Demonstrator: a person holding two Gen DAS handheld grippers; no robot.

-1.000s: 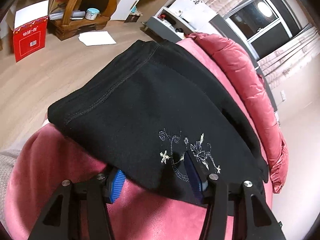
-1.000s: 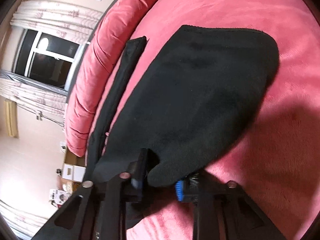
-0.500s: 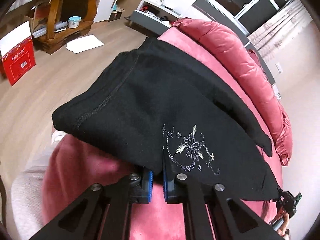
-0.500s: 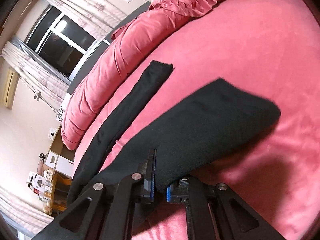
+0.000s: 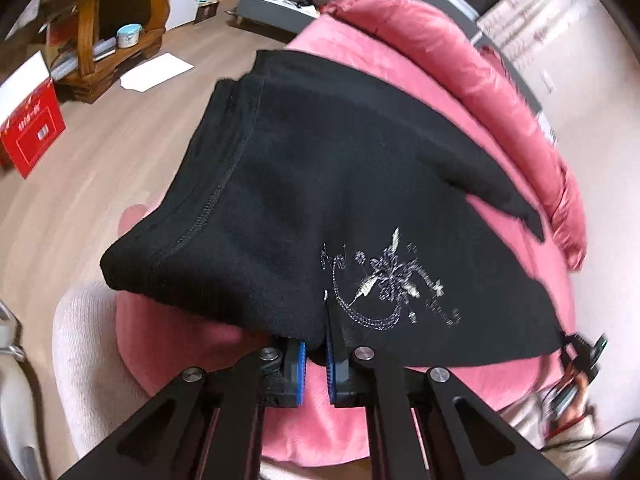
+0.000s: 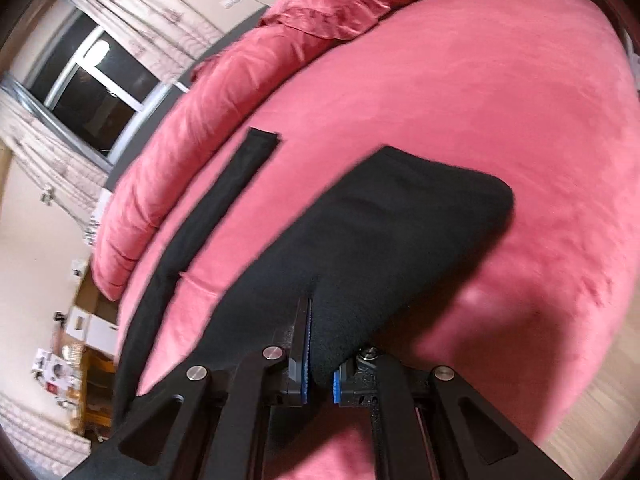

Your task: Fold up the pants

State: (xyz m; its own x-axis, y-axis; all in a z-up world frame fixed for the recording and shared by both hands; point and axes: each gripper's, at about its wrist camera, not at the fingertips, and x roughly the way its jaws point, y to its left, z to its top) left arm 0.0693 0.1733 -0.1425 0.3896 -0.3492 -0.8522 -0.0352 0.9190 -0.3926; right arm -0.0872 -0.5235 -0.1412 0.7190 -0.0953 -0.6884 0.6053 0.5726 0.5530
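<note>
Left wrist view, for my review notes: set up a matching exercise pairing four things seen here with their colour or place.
Things:
1. black pants
2. cardboard box
3. sheet of paper
4. bed cover

Descriptions:
A. white, flat on the floor
B. pink
C. pinched in the left tool
D. red, on the floor

Pairs: 1-C, 2-D, 3-A, 4-B

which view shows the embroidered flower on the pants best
The left wrist view: the embroidered flower sits sharp on the black pants, just above the left gripper. The right wrist view shows only plain black fabric, no embroidery.
</note>
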